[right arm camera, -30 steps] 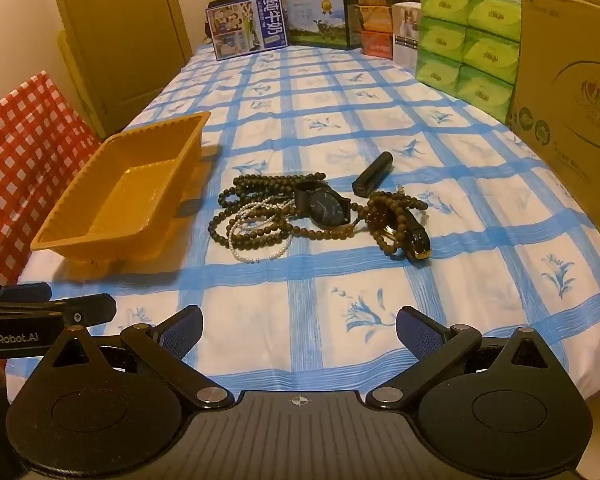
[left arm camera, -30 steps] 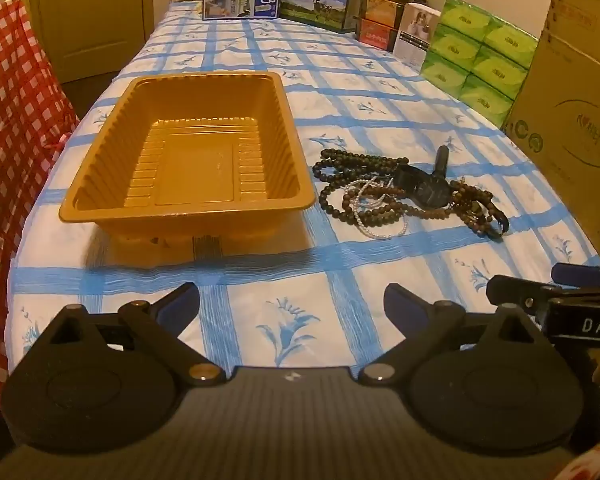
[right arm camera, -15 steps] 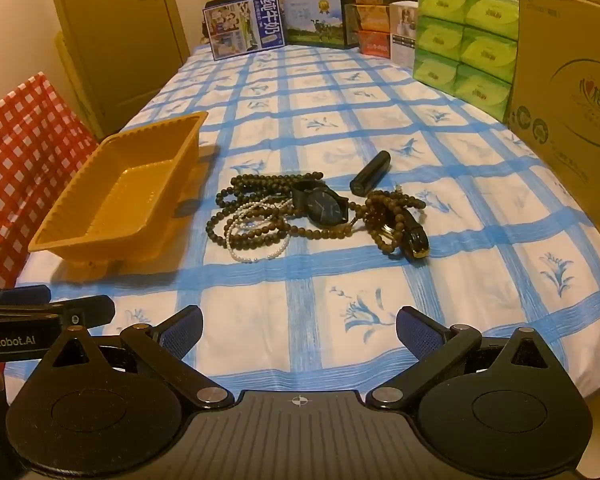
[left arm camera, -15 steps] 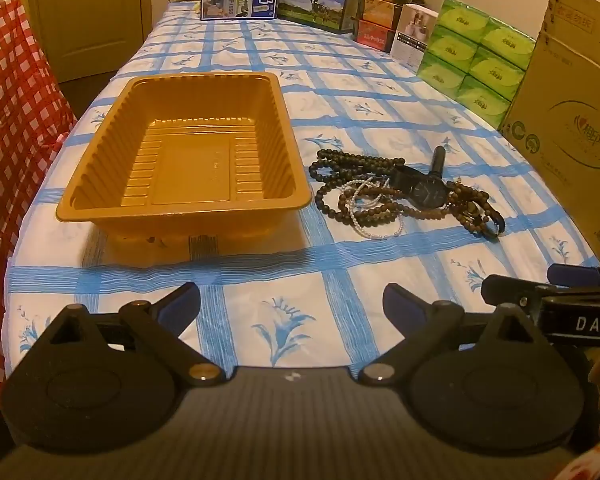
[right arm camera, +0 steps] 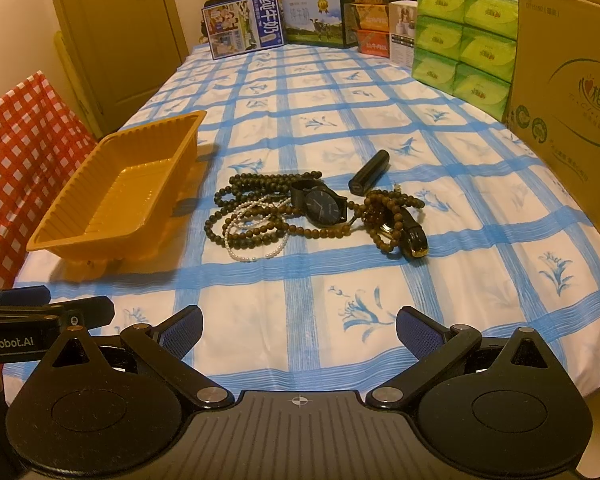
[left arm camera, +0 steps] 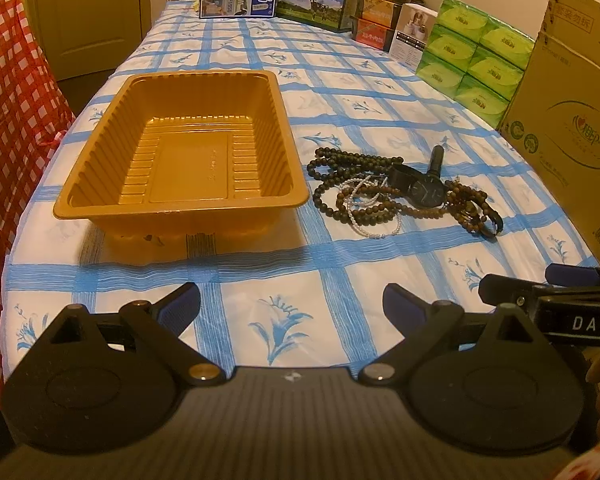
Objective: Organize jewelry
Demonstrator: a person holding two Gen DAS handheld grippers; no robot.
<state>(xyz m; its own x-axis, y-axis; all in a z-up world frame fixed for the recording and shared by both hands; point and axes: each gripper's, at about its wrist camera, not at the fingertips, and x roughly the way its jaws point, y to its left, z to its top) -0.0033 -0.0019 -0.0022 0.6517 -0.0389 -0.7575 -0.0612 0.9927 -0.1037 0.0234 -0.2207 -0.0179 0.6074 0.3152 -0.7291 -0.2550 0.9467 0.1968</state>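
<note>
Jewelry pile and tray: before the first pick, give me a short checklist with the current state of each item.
1. Tray has nothing in it and sits upright on the tablecloth: ok.
2. Left tool open, nothing between its fingers: ok.
3. Right tool open, nothing between its fingers: ok.
4. Jewelry is separate enough for a single-item pick: not ok. The dark bead strands, pearl strand and black watch overlap in one tangle.
5. An easy first target exists: ok. The black cylinder lies at the pile's far edge; contact with the beads cannot be told.
6. Path from pile to tray unobstructed: ok, only bare cloth between them.
</note>
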